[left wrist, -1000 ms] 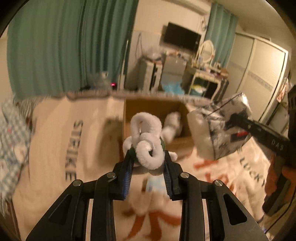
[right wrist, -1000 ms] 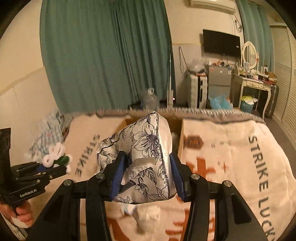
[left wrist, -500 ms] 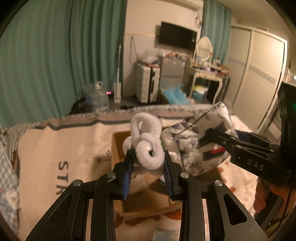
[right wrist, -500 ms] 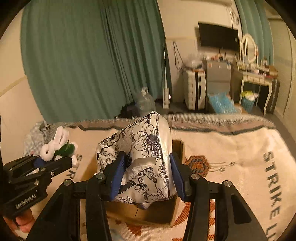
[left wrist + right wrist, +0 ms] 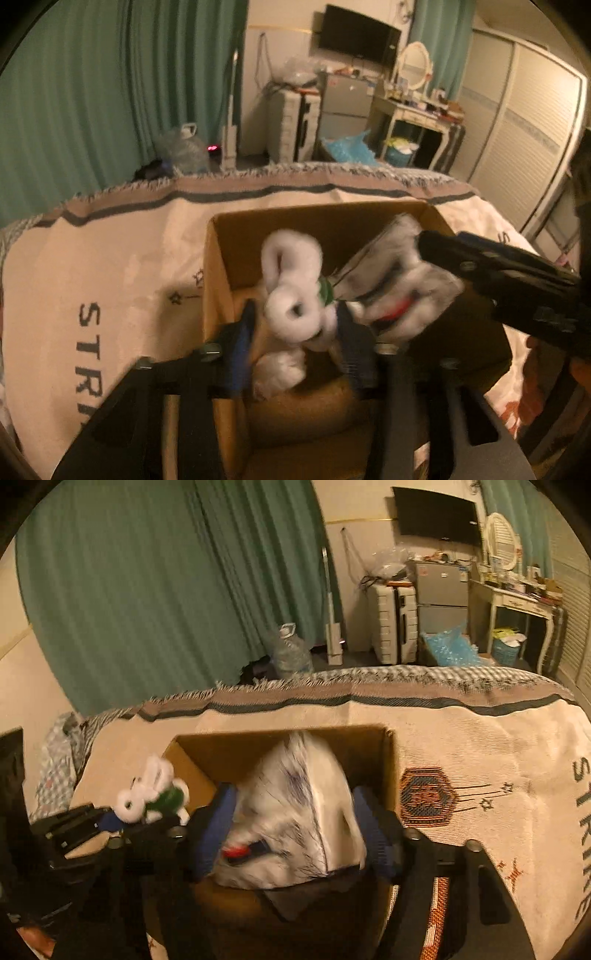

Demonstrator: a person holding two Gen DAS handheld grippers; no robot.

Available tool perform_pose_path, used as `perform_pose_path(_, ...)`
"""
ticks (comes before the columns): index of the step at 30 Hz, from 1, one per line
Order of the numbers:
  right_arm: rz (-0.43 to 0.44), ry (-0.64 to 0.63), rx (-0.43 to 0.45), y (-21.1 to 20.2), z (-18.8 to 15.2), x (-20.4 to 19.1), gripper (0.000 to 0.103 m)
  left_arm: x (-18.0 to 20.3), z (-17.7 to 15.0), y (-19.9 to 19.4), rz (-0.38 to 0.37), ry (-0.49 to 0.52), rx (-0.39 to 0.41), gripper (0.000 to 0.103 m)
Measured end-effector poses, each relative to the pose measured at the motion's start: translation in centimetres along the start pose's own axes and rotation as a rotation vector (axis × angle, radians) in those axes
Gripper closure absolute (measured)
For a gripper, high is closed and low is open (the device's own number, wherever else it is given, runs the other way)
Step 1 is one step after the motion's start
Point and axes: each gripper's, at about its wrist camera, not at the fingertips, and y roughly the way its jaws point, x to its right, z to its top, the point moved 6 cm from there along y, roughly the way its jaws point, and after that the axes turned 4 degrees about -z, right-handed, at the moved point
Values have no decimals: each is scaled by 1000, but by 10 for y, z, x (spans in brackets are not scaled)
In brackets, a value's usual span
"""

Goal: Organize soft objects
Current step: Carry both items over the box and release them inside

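On the bed, a cream woven blanket (image 5: 480, 738) with dark lettering and a fringed grey border lay under an open brown cardboard box (image 5: 218, 266), its walls plain and matte. Over the box's right half hung the floral pouch (image 5: 295, 812), a soft, puffy white fabric wedge printed with dark flower outlines, blurred here; the right gripper (image 5: 291, 827) clamped it between blue pads (image 5: 214, 827). Left of it, over the box's near-left part, the left gripper (image 5: 293, 328) pinched a small fuzzy white bunny (image 5: 291, 288), built of looped chenille-like stems with a green patch at its side. A white tufted bit (image 5: 277, 373) lay low in the box beneath the bunny.
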Motion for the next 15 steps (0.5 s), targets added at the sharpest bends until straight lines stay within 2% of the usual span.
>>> perform_pose_path(1,1,9,4,-6,2,1,26,0,1,-4,11,-7,12,38)
perform_pose_path(6,-43,-30,55,-50,15,-8,20,6,11,-44,45,6,71,38)
perform_pose_path(11,-106,-123,138,-137,23,-24,17,23,27,-115,62,29,189,37)
perform_pose_path(13,-132,-158,169,-174,24,-32,17,29,32,-154,77,22,251,16)
perform_pose_path(15,-147,-177,200,-212,21,-38,15,32,34,-185,87,13,314,14)
